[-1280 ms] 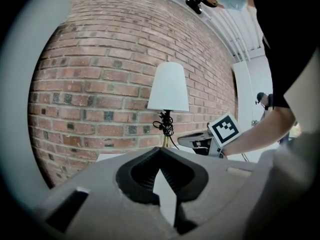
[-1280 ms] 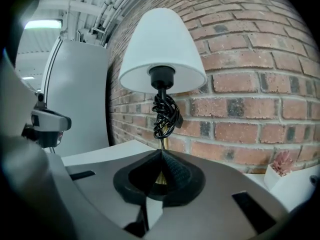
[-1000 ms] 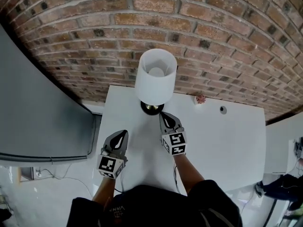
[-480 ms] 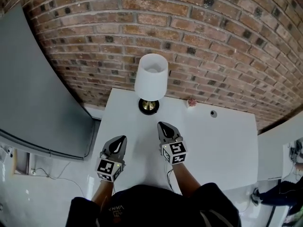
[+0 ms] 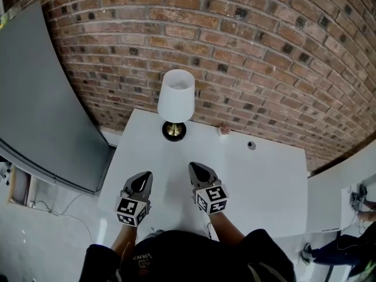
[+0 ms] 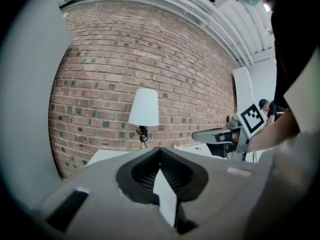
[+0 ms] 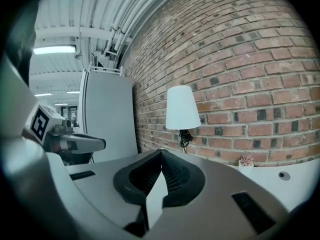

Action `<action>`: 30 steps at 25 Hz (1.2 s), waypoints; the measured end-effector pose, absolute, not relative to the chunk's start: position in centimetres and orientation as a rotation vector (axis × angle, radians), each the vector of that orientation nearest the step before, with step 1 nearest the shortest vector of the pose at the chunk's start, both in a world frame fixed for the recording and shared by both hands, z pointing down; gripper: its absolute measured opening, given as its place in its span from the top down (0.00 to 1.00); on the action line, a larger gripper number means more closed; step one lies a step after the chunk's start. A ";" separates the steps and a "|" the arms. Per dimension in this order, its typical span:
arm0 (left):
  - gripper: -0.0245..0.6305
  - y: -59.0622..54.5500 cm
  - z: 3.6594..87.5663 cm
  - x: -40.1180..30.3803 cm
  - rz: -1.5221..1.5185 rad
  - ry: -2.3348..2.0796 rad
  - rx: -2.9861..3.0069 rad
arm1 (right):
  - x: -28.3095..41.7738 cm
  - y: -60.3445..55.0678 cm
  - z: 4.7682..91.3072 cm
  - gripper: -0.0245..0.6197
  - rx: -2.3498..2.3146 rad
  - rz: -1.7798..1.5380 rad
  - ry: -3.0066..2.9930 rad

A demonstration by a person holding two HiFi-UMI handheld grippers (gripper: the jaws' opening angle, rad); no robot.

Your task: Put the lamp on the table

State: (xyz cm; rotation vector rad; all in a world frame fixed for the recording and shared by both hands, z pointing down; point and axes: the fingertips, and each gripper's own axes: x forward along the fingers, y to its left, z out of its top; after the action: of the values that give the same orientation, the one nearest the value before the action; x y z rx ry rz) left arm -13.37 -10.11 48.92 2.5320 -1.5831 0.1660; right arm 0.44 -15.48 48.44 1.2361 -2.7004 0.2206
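Observation:
The lamp (image 5: pixel 175 98), with a white shade and a round dark base with a brass centre, stands upright near the back left of the white table (image 5: pixel 264 181), close to the brick wall. It shows ahead in the left gripper view (image 6: pixel 144 107) and the right gripper view (image 7: pixel 182 108). My left gripper (image 5: pixel 143 177) hangs over the table's front left, shut and holding nothing. My right gripper (image 5: pixel 194 167) is beside it, nearer the middle, also shut and holding nothing. Both sit well back from the lamp.
A small pink thing (image 5: pixel 224 130) and a small dark round spot (image 5: pixel 251 145) lie on the table near the wall. A big grey panel (image 5: pixel 41 98) stands at the left. The brick wall (image 5: pixel 247 57) runs behind the table.
Both grippers have drawn back from the lamp toward the table's front edge. The lamp stays standing on the table and looks smaller and farther away now.

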 end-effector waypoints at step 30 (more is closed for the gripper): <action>0.96 -1.7 48.9 -2.9 0.154 -1.758 2.387 | 10.1 -8.3 48.5 0.96 1.038 0.234 -2.766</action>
State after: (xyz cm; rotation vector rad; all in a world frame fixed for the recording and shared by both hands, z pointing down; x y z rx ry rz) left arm -2.95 -1.66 48.92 2.3869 -1.7583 0.1545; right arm 10.11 -8.31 48.47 1.0380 -2.7658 0.2339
